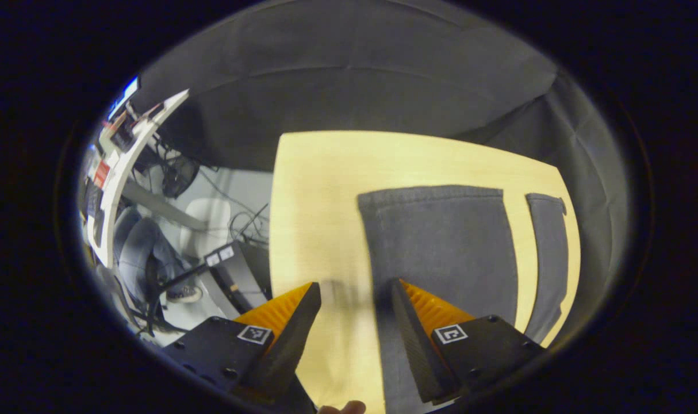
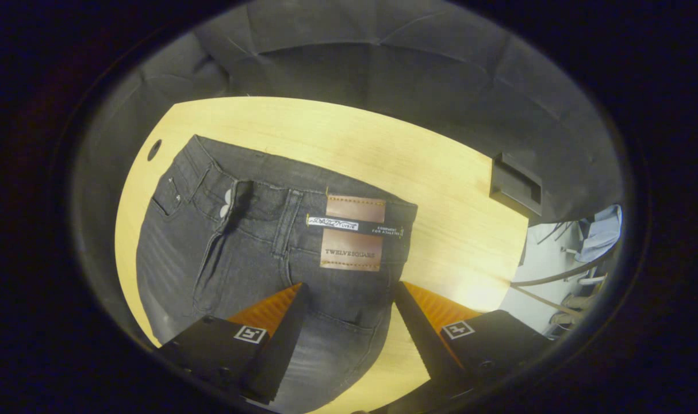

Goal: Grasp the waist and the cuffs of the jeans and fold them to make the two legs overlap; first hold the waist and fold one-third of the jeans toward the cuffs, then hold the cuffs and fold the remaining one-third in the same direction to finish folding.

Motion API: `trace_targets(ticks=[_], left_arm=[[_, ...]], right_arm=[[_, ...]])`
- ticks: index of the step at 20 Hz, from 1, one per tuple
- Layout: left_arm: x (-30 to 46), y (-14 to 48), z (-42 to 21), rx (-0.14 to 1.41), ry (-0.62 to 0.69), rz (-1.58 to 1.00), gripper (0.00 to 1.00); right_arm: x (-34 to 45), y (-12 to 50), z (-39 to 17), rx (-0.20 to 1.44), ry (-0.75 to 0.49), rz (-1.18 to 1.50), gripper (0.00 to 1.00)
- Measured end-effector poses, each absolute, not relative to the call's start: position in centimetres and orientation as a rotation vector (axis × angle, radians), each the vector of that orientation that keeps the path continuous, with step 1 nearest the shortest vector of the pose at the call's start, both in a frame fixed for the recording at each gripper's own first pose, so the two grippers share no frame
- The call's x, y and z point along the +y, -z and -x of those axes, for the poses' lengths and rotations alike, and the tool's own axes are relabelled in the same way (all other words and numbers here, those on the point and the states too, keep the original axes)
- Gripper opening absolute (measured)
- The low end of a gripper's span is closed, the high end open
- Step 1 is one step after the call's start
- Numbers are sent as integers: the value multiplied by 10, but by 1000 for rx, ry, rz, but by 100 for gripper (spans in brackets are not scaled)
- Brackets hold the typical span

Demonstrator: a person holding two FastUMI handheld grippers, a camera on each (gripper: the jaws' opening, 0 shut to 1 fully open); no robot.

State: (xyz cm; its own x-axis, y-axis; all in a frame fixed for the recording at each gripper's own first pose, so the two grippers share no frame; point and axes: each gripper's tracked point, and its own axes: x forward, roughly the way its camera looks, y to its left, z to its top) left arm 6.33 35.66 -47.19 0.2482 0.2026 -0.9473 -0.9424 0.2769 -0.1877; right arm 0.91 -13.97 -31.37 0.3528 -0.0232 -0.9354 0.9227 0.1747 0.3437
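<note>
Bare table (image 1: 320, 201) lay open left of the jeans' legs (image 1: 441, 241) and beyond their cuffs; a strip showed between both legs; past the waist (image 2: 280, 201) the wood ran clear to a dark box (image 2: 516, 184) at the far edge.

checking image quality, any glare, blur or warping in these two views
Left gripper view: straight table edges bow, a soft shadow lies between the fingers, jeans look sharp. Right gripper view: glare patch on the table near the waist, jeans stitching crisp.
</note>
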Motion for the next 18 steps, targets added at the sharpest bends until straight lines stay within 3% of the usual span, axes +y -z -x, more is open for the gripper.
trace_targets(ticks=[3, 7, 9, 10, 11, 12, 14, 16, 18], left_arm=[[354, 473, -72, 1049, -1017, 880, 90], [351, 473, -79, 1002, -1030, 901, 84], [351, 473, -84, 1010, -998, 857, 76], [347, 471, -91, 1019, -986, 830, 58], [342, 473, -97, 1015, -974, 819, 47], [343, 473, -98, 1008, -979, 825, 29], [343, 465, -99, 960, -969, 848, 27], [343, 470, -97, 949, -960, 862, 11], [344, 470, -96, 927, -943, 865, 11]], right_arm=[[-141, 317, -10, 985, 852, -1197, 94], [-140, 317, -8, 985, 854, -1197, 94], [-141, 316, -9, 993, 841, -1192, 93], [-140, 316, -10, 991, 834, -1201, 92], [-140, 315, -14, 981, 818, -1212, 87], [-139, 315, -19, 965, 797, -1234, 74], [-139, 313, -19, 946, 777, -1266, 35], [-139, 314, -20, 917, 745, -1299, 18], [-137, 314, -20, 888, 713, -1330, 12]])
